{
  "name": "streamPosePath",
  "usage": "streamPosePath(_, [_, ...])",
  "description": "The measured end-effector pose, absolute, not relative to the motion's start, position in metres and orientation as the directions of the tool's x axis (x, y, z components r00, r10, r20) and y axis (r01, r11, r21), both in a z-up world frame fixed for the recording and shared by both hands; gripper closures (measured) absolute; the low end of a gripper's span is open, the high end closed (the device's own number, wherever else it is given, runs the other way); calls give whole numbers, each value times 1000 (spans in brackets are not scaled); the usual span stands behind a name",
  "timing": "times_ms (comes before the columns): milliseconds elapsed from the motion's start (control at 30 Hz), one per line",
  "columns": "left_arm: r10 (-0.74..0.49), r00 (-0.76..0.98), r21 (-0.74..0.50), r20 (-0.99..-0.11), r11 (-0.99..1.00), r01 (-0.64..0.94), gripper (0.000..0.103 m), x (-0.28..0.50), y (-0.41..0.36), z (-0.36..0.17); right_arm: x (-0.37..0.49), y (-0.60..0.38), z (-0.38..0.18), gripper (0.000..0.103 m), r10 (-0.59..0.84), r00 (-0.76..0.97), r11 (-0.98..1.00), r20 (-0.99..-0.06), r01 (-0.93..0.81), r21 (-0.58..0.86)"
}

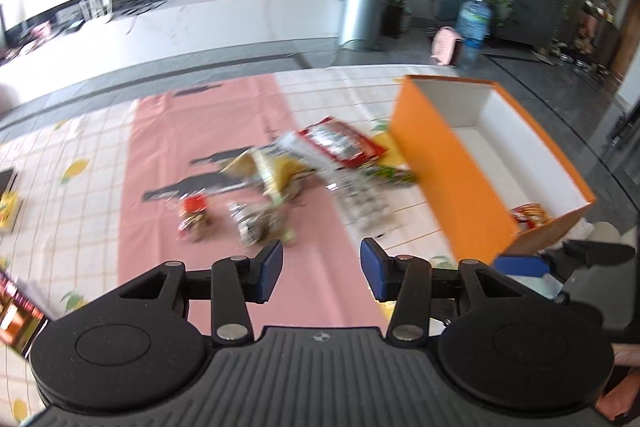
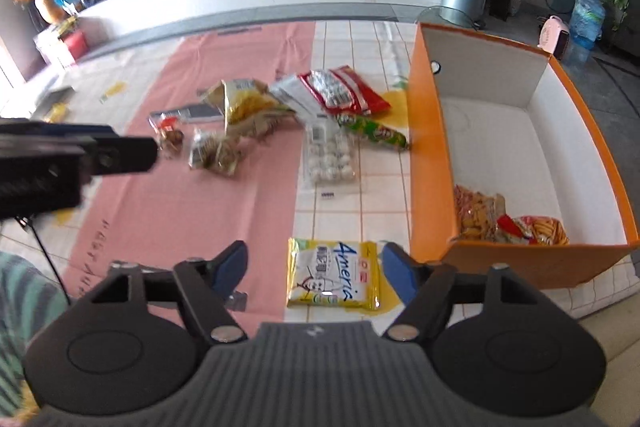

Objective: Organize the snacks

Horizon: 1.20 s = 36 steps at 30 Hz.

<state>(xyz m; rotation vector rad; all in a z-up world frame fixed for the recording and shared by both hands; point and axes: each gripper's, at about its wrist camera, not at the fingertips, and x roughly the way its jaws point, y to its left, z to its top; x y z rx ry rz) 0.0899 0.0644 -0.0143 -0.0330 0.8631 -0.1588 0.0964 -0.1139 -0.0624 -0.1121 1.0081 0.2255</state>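
Fingers of the right gripper (image 2: 314,273) stand apart around the yellow Ameria packet (image 2: 333,274) at the tablecloth's (image 2: 180,195) near edge, beside the orange box (image 2: 434,163). Left gripper (image 1: 321,269) hovers open, empty. Pickup seems underway; next, close and lift into the box.

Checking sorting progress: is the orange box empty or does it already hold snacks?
Not empty. The orange box holds two snack bags at its near end; the rest of its white floor is bare.

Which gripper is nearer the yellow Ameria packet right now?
Right. The right gripper hovers open directly over the yellow Ameria packet, which shows between its fingers. The left gripper, also open, faces the snack pile farther left.
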Motion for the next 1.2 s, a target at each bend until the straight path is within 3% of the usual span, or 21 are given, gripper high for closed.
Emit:
streamPosePath(133, [-166, 629, -122, -760, 986, 114, 50, 86, 85, -28, 106, -109, -94, 27, 69, 462, 975, -884, -217, -37])
streamPosePath(433, [-211, 595, -167, -776, 978, 128, 50, 95, 107, -41, 130, -111, -139, 28, 41, 313, 999, -949, -43, 29])
streamPosePath(567, [-220, 591, -188, -776, 975, 117, 50, 104, 117, -48, 136, -106, -147, 29, 13, 323, 999, -946, -34, 1])
streamPosePath(633, [-221, 583, -196, -782, 975, 107, 50, 109, 121, -51, 140, -104, -150, 36, 7, 324, 1000, -946, -31, -3])
streamPosePath(733, [-208, 570, -186, -795, 978, 98, 50, 112, 127, -53, 147, -103, -153, 35, 6, 329, 1000, -944, -18, 0])
streamPosePath(967, [-180, 551, -182, -815, 982, 52, 50, 122, 133, -67, 159, -93, -155, 39, 58, 409, 994, -911, -105, 16])
streamPosePath(1033, [-169, 542, -174, -823, 984, 44, 50, 127, 133, -70, 165, -87, -158, 45, 88, 414, 989, -906, -148, 29])
streamPosePath(1200, [-168, 510, -175, -843, 984, 35, 50, 135, 132, -79, 178, -83, -162, 46, 163, 443, 975, -882, -211, 75])
